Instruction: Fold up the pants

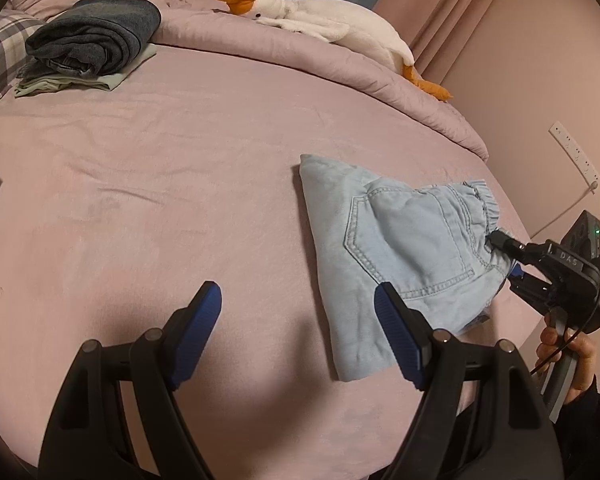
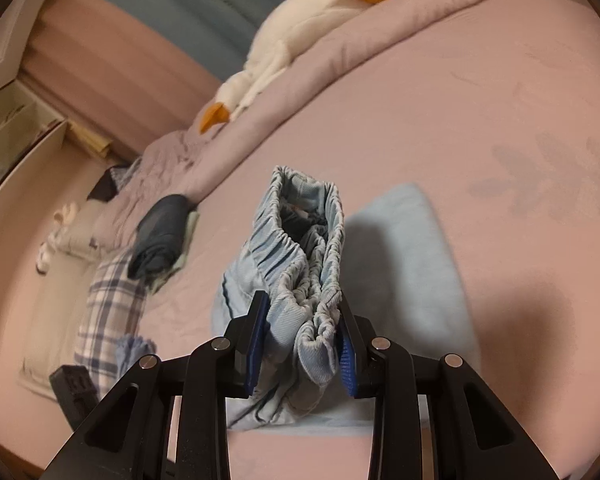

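Light blue denim pants (image 1: 400,256) lie folded on the pink bed at the right, back pocket up. My right gripper (image 1: 500,258) is shut on their elastic waistband and lifts that end off the sheet, while the far folded end stays on the bed. In the right wrist view the bunched waistband (image 2: 304,280) is pinched between the two blue pads of my right gripper (image 2: 302,344). My left gripper (image 1: 298,328) hovers open over bare sheet to the left of the pants, with nothing between its fingers; its right fingertip overlaps the near edge of the cloth in the picture.
A stack of folded clothes (image 1: 92,40), dark grey on pale green, sits at the far left of the bed. A white plush goose (image 1: 324,20) lies along the rolled pink duvet at the back. A plaid pillow (image 1: 0,56) is at the left edge. A wall socket strip (image 1: 576,152) is on the right.
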